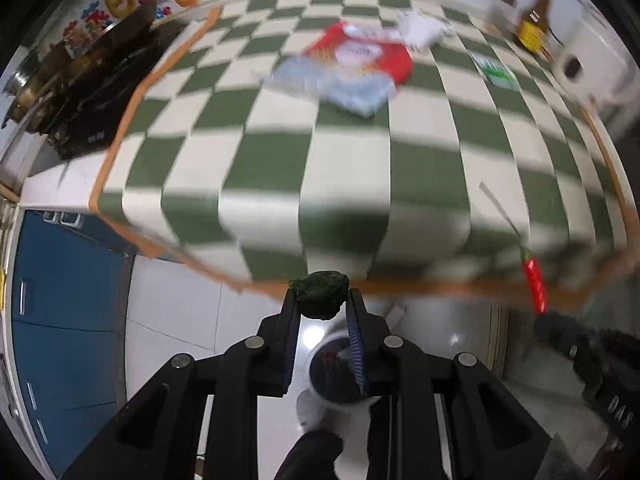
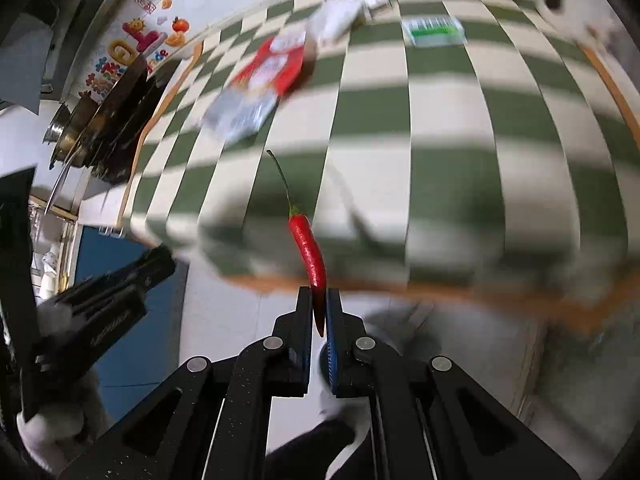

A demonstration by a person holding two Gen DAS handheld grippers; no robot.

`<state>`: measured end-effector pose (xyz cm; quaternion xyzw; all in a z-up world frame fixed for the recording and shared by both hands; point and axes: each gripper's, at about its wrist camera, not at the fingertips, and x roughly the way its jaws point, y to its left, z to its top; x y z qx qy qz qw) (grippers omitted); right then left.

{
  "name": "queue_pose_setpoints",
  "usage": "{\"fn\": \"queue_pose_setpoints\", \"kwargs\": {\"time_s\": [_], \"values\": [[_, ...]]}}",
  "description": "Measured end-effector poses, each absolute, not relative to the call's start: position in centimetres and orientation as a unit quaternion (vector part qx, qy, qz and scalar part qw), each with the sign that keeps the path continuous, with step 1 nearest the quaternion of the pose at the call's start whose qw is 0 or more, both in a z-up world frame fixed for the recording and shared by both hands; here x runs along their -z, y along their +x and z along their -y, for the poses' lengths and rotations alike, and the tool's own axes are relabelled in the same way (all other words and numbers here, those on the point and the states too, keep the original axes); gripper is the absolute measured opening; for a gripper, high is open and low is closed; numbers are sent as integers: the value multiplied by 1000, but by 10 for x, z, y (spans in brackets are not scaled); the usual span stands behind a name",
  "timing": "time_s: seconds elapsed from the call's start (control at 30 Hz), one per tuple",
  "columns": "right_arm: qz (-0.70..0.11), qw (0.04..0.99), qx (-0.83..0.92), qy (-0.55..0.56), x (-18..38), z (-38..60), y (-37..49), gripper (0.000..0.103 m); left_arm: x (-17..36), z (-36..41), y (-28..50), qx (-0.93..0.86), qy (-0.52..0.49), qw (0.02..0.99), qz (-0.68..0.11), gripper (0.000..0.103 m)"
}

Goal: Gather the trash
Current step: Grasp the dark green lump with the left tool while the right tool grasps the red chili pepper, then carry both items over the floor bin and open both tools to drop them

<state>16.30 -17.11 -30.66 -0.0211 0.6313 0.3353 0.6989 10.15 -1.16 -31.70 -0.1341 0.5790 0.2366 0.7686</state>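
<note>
A: Nearest us, our left gripper pinches a dark green lump at the fingertips, off the bench edge and over the floor.

B: And our right gripper is pressed onto a red chili, held by its tip only, stem pointing toward the bench.

A: Below both we see a dark round opening, perhaps the bin; too hidden to be sure.

B: The chili worries us. With so little of it between the jaws, a quick swing could pivot it loose onto the floor.

A: The lump, too, sits at the very ends of the fingers; it may slip before we are over the opening.

B: More trash is left past the bench edge: a red packet, crumpled paper and a green-and-white wrapper.
</note>
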Motion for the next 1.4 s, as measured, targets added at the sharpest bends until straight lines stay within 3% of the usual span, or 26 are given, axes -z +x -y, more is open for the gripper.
{"fn": "queue_pose_setpoints", "kwargs": {"time_s": [0.13,0.33,0.57,0.83,0.97,1.27,1.3,1.37,1.4], "values": [[-667,685,-293,-14,344,195,80,7,360,28,58,-197,-122,752,-617,20],[-747,633,-203,13,457,232,1,7,467,44,22,-148,-139,689,-696,20],[-790,591,-162,19,584,240,-27,6,610,54,19,-121,-170,620,-756,20],[-818,558,-140,30,741,225,-22,6,737,56,26,-114,-175,590,-780,20],[-826,547,-134,26,788,219,-20,7,778,54,22,-105,-180,575,-791,20],[-836,532,-133,-7,837,209,-21,7,794,49,12,-95,-188,566,-797,23],[-838,530,-131,-7,838,209,-21,8,794,48,10,-98,-191,566,-796,25],[-838,529,-129,-7,836,213,-21,12,790,46,8,-104,-191,572,-791,44],[-836,533,-128,-11,834,213,-21,26,787,46,7,-108,-189,577,-787,73]]}}
